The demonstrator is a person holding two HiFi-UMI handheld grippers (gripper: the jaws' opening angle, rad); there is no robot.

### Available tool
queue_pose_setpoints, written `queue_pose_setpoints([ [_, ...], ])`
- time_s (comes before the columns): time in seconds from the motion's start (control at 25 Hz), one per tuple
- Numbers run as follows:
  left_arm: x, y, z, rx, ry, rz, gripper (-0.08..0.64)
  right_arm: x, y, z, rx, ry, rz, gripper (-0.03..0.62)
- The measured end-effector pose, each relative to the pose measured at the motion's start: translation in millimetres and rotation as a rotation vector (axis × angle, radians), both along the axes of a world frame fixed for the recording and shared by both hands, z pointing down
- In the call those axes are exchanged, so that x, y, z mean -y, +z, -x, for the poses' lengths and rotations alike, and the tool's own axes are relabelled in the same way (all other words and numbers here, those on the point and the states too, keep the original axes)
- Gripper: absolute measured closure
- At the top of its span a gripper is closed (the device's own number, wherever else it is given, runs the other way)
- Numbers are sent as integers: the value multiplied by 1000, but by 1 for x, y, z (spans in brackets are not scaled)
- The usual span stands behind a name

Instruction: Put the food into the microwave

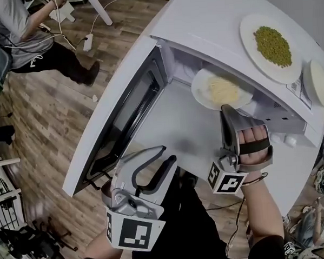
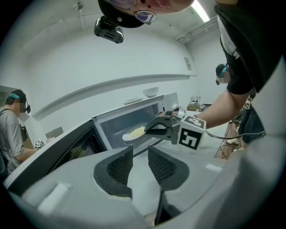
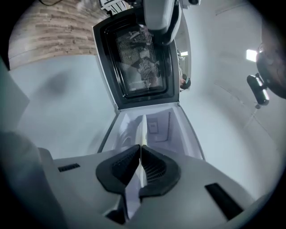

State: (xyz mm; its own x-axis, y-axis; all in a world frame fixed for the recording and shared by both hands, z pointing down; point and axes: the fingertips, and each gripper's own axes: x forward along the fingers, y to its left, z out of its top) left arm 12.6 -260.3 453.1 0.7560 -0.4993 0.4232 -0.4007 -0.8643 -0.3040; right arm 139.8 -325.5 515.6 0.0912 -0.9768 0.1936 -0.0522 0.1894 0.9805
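At the ten o'clock corner of my head view, a seated person (image 1: 16,31) is over the wooden floor (image 1: 48,121). The microwave (image 1: 210,21) has its door (image 1: 126,109) swung open toward nine o'clock. At seven o'clock my left gripper (image 1: 166,156) hovers before that door, its jaws apart with nothing between them. Toward one o'clock the plate of pale food (image 1: 219,89) is at the mouth of the cavity. Its near rim is clamped in the jaws of my right gripper (image 1: 225,109). On the microwave's roof at two o'clock lie a plate of green peas (image 1: 271,42) and a white dish (image 1: 318,83) beside it.
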Motion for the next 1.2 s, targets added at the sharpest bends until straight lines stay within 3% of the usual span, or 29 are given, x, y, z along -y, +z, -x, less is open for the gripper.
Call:
queue_pose_setpoints([
  [0.48, -21, 24, 7, 0, 17, 72, 449, 43, 17, -14, -18, 43, 16, 568],
  [0.88, -18, 41, 15, 9, 11, 108, 449, 59, 47, -27, 41, 125, 120, 568],
  [1.0, -16, 47, 16, 0, 8, 126, 449, 65, 56, -35, 151, 179, 194, 565],
  [1.2, -32, 43, 27, -33, -30, 195, 449, 64, 56, -36, 489, 253, 342, 533],
])
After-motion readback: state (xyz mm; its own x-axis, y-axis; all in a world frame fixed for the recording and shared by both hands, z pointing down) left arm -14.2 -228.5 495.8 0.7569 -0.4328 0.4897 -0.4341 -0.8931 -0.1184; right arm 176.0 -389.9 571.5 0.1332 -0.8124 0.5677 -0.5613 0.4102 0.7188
